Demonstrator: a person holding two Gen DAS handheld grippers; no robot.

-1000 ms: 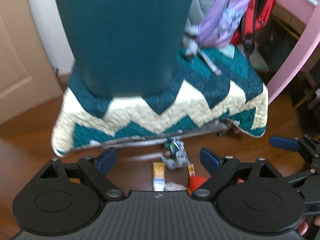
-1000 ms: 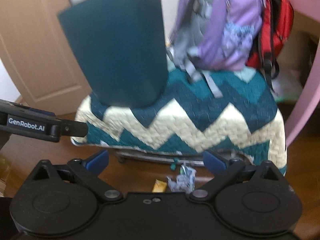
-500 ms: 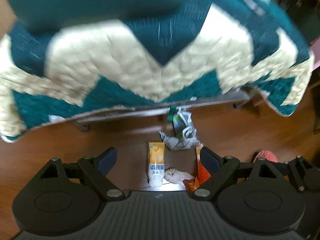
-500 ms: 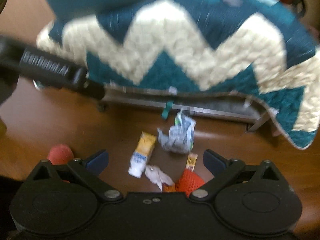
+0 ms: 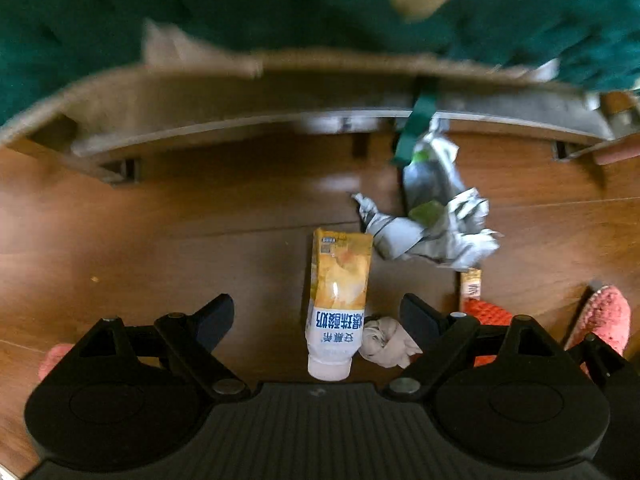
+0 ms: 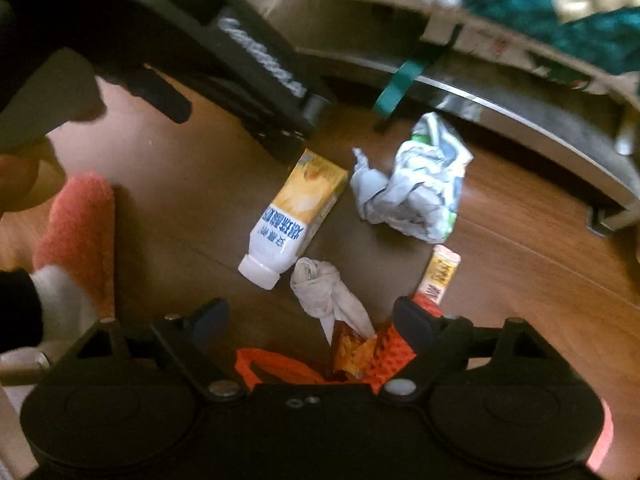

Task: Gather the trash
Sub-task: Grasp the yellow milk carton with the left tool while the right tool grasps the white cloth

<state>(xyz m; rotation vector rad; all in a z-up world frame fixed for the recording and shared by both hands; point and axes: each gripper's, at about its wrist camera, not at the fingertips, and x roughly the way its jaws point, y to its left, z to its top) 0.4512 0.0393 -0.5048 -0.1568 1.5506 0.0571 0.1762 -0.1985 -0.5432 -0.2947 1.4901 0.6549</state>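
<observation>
Trash lies on the wooden floor in front of a bed. A yellow and white yogurt bottle [image 5: 338, 304] [image 6: 294, 216] lies on its side. A crumpled silver wrapper [image 5: 434, 216] [image 6: 414, 192], a wadded tissue [image 5: 386, 342] [image 6: 328, 298] and a small yellow packet [image 5: 470, 284] [image 6: 440, 270] lie close by. My left gripper [image 5: 318, 322] is open just above the bottle. My right gripper [image 6: 312, 322] is open above the tissue and an orange mesh bag [image 6: 384, 356].
The bed frame [image 5: 240, 120] and a teal and cream quilt [image 5: 280, 12] hang over the far side. A foot in a pink slipper [image 6: 76, 232] stands at the left, another slipper [image 5: 604, 318] at the right. The left gripper's body [image 6: 224, 52] crosses the right wrist view.
Both grippers have tilted down and dropped toward the floor. The view went from the quilt and backpacks to the trash, which now fills the frame close up.
</observation>
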